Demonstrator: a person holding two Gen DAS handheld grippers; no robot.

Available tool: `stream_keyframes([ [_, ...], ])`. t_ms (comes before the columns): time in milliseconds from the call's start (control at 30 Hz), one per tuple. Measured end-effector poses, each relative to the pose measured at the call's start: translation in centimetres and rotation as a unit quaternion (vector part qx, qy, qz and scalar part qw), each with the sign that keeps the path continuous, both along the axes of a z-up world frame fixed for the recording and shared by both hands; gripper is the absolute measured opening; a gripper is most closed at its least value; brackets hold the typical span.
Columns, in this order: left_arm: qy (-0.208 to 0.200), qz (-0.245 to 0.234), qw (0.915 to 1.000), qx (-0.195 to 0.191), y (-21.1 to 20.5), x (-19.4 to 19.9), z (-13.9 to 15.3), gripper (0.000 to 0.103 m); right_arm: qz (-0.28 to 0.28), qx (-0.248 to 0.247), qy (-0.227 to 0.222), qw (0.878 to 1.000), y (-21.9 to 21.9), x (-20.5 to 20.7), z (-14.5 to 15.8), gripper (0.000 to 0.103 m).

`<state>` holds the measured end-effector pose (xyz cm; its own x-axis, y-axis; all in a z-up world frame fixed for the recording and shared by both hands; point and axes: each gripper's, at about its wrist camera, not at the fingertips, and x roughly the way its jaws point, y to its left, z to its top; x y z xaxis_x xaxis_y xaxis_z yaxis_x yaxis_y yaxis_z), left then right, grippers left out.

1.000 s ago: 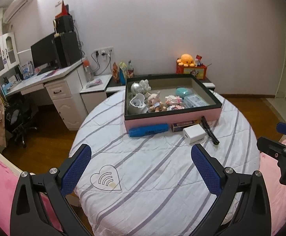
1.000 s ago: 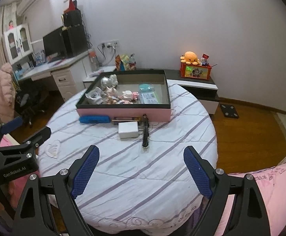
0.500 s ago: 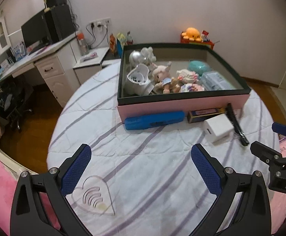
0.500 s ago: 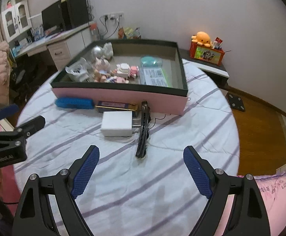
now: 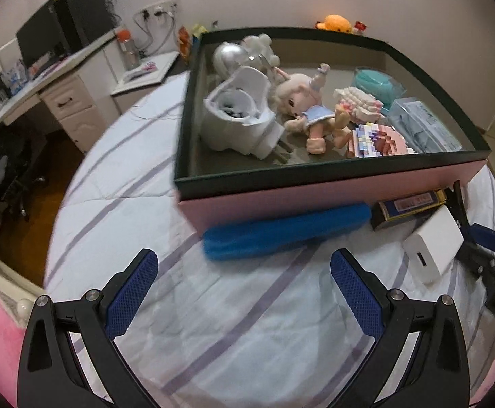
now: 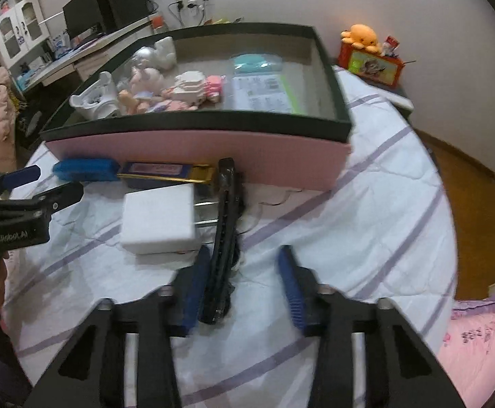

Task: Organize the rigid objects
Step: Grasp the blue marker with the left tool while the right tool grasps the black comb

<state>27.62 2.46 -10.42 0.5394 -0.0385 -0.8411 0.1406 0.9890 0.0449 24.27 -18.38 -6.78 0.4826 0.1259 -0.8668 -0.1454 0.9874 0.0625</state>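
Ahead of both sets of fingers stands the big pink box [image 6: 196,149] with its dark rim, already holding a doll, brick models and other things. Everything you have yet to tidy lies on the striped cloth [image 6: 366,224] against the box's near wall.

Your left gripper [image 5: 244,292] is spread wide and holds nothing. The long blue case [image 5: 285,231] lies just beyond its fingertips, crosswise to them, so you would need to turn the wrist before taking it.

Your right gripper [image 6: 244,282] is half-closed but grips nothing yet. The black comb-like clip [image 6: 225,234] runs lengthwise between the fingers, its near end hard against the left pad [image 6: 193,285], with a clear gap to the right pad. Shift slightly left to centre it, then close slowly so it does not skid out.

The white charger [image 6: 159,217] sits just left of your left finger, prongs touching the clip; lift straight up to avoid dragging it. The gold-edged flat box [image 6: 166,171] lies beyond, against the wall.
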Motion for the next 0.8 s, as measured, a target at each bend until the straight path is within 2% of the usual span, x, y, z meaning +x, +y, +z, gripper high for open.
stream_keyframes([
  [67, 0.003, -0.013, 0.9999, -0.009, -0.4, 0.5, -0.4, 0.102, -0.008, 0.016, 0.001, 1.000, -0.8, -0.1, 0.0, 0.026],
  [133, 0.003, -0.030, 0.9991, -0.029, -0.7, 0.5, -0.7, 0.086, -0.016, 0.030, 0.003, 0.999, -1.4, 0.1, -0.1, 0.022],
  [167, 0.007, -0.032, 0.9991, -0.028, -0.9, 0.4, -0.8, 0.079, -0.016, 0.034, 0.004, 0.999, -1.6, 0.1, -0.1, 0.022],
  [200, 0.002, -0.036, 0.9991, -0.022, -1.1, 0.2, -0.6, 0.067, -0.016, 0.035, 0.004, 0.999, -1.6, 0.2, 0.0, 0.022],
  [233, 0.000, -0.044, 0.9988, -0.022, -1.3, -0.2, -0.4, 0.062, -0.017, 0.035, 0.003, 0.999, -1.4, 0.3, -0.1, 0.022],
  [300, 0.008, -0.054, 0.9978, -0.038, -1.1, -1.1, 0.0, 0.043, -0.016, 0.030, 0.002, 0.999, -1.2, 0.4, -0.1, 0.022],
  [400, 0.016, -0.062, 0.9971, -0.041, -1.2, -2.8, 0.4, 0.029, -0.019, 0.029, 0.001, 0.999, -1.2, 0.4, 0.0, 0.022],
  [467, 0.023, -0.082, 0.9954, -0.044, -1.8, -3.9, 0.5, 0.025, -0.021, 0.034, 0.001, 0.999, -1.4, 0.1, 0.0, 0.022],
  [567, 0.020, -0.093, 0.9950, -0.030, -2.9, -4.3, 0.7, 0.027, -0.023, 0.041, 0.001, 0.999, -1.7, -0.3, 0.1, 0.022],
  [633, 0.021, -0.094, 0.9951, -0.024, -3.4, -3.7, 0.9, 0.041, -0.024, 0.044, 0.002, 0.999, -1.9, -0.5, 0.0, 0.022],
  [700, 0.022, -0.104, 0.9939, -0.029, -3.8, -2.5, 1.0, 0.089, -0.025, 0.047, 0.003, 0.999, -2.2, -0.5, 0.0, 0.022],
  [733, 0.015, -0.106, 0.9936, -0.035, -3.7, -1.9, 1.1, 0.094, -0.026, 0.051, 0.003, 0.998, -2.4, -0.5, 0.0, 0.022],
  [800, 0.008, -0.115, 0.9929, -0.032, -4.5, -1.5, 1.1, 0.093, -0.030, 0.066, 0.008, 0.997, -2.8, 0.0, -0.2, 0.022],
])
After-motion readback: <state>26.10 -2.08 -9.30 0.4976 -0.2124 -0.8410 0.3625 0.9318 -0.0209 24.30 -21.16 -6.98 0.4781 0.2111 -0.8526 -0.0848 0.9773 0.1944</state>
